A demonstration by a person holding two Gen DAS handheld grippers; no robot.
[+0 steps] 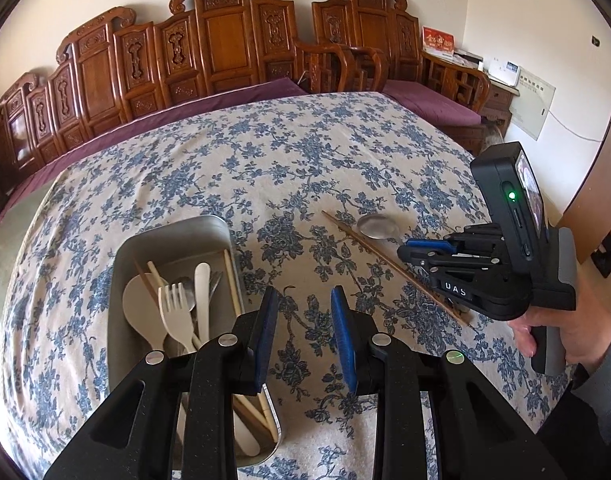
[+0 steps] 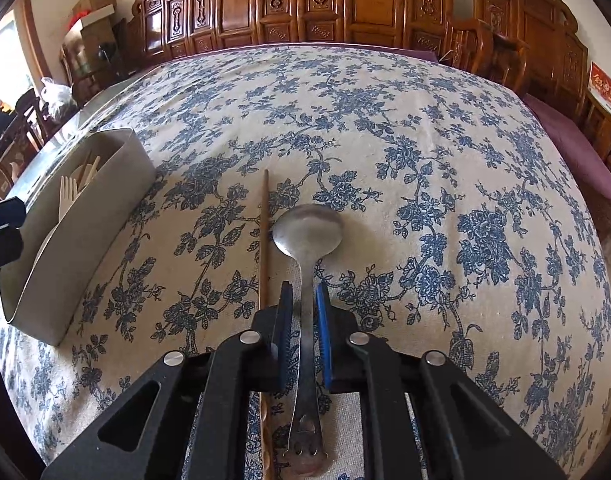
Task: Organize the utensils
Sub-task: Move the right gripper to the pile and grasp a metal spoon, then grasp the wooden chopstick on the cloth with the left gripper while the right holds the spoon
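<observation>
A grey metal bin [image 1: 173, 240] on the floral tablecloth holds several pale utensils, a white fork [image 1: 175, 304] among them. My left gripper [image 1: 305, 304] is open and empty just right of the bin. A metal spoon [image 2: 307, 232] lies on the cloth beside a brown chopstick [image 2: 264, 240]. My right gripper [image 2: 304, 300] straddles the spoon's handle, its jaws narrowly apart with small gaps on both sides. In the left wrist view the right gripper [image 1: 409, 246] sits over the spoon bowl [image 1: 375, 226] and chopstick [image 1: 369, 248]. The bin [image 2: 85, 220] is at the left in the right wrist view.
The table [image 1: 305, 152] carries a blue floral cloth. Carved wooden benches [image 1: 225, 40] with purple cushions [image 1: 429, 104] line the far side. Boxes [image 2: 93, 12] and chairs stand at the far left in the right wrist view.
</observation>
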